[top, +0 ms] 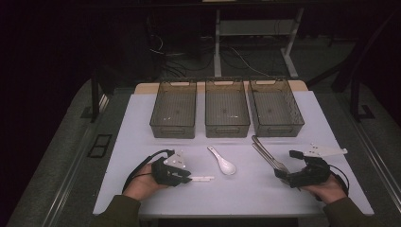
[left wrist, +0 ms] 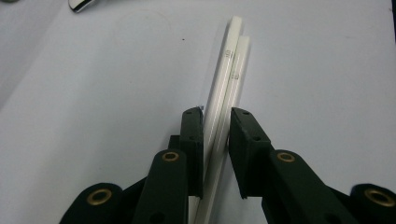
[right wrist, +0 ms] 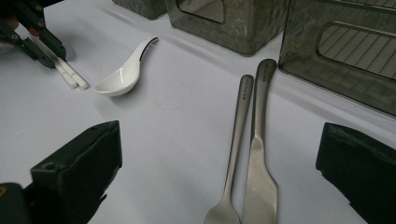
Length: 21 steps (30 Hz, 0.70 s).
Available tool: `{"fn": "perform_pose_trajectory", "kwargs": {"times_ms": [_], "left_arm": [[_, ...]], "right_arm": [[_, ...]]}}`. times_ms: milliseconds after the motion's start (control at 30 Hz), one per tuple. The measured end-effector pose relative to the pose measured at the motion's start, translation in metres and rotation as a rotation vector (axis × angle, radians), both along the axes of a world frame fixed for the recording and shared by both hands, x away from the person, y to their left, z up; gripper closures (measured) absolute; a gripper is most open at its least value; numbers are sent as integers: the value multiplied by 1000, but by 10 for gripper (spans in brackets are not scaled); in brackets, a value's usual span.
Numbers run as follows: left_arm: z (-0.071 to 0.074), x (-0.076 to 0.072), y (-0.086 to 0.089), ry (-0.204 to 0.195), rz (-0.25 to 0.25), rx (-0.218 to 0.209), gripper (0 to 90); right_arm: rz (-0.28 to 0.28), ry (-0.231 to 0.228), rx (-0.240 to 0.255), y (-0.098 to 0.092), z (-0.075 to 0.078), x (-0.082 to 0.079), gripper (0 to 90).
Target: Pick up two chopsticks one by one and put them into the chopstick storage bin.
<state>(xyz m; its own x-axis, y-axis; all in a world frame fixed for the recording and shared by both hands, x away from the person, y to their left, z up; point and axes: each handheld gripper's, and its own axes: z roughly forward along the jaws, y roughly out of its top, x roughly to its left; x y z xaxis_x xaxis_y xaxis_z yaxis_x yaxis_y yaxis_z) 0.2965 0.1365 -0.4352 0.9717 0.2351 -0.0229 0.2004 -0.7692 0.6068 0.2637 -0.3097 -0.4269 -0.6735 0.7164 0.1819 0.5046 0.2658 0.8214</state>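
Barely begun: left gripper (left wrist: 216, 135) clamped on white chopsticks (left wrist: 224, 88) lying on the tabletop (top: 246, 189), right gripper (right wrist: 219, 172) apart around the fork (right wrist: 236, 140) and knife (right wrist: 259, 154), spoon (top: 222, 161) untouched, all three bins (top: 227, 113) holding no cutlery yet

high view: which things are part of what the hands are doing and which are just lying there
In hand:
- white chopsticks, clamped in the left gripper
- metal fork and knife, between the open jaws of the right gripper

Lying about:
- white spoon
- three bins, apparently unused yet
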Motion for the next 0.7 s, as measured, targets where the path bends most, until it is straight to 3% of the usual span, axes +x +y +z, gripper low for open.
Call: {"fn": "perform_pose_trajectory", "kwargs": {"times_ms": [167,367,400,433,467,500,600,700], "left_arm": [[1,3,-3,-40,57,9,752],[1,5,-4,-55,106,19,752],[1,4,-4,-50,114,12,758],[6,3,-1,-15,122,-64,825],[8,2,0,-24,127,-68,894],[7,2,0,-39,129,-45,893],[6,3,2,-40,136,-41,892],[2,2,-1,-53,125,-1,882]], "right_arm": [[0,0,1,0,0,0,4],[1,-7,1,-1,0,0,4],[0,-6,3,-1,1,0,4],[0,-7,2,-1,1,0,4],[1,-7,1,-1,1,0,4],[1,-6,0,-1,1,0,4],[1,-5,0,0,0,0,4],[3,-6,-1,-1,1,0,4]]}}
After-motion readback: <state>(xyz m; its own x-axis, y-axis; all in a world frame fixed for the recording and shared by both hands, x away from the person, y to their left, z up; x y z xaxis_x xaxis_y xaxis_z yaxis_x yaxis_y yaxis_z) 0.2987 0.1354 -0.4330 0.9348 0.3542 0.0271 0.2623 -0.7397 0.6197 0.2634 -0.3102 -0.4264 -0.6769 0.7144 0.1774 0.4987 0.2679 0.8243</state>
